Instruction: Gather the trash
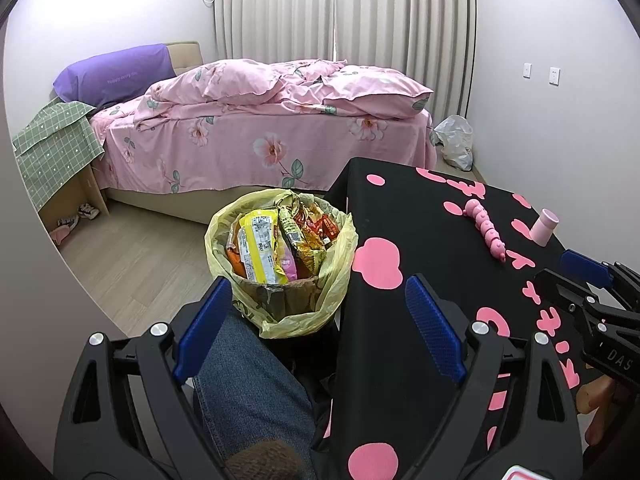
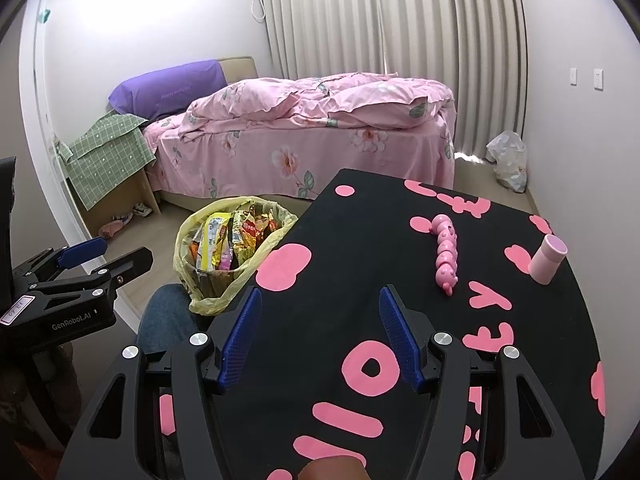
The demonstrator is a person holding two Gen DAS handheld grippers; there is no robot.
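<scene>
So from the left wrist camera, the left gripper (image 1: 318, 320) has its jaws spread wide with nothing between them, hanging over the gap where the bin (image 1: 280, 256) meets the edge of the table (image 1: 420, 208). The bin sits on the floor just ahead and a bit left of center, touching the table's left side, lined with a yellow bag and stuffed with snack wrappers (image 1: 276, 244). A denim knee (image 1: 248, 376) is right under the camera. Out on the table there's only a pink caterpillar toy (image 1: 486, 232) and a pink cup (image 1: 544, 227), both off to the right. From the right wrist camera, the right gripper (image 2: 318, 332) is also wide open and empty, sitting over the tabletop, with the bin ahead and to its left, past the table edge. The toy lies ahead-right, its long axis running away from the camera, the cup further right. I don't see any loose trash on the table, so my guess is collecting is about done. The left hand is clearly the nearer one to the bin if anything else goes in.
</scene>
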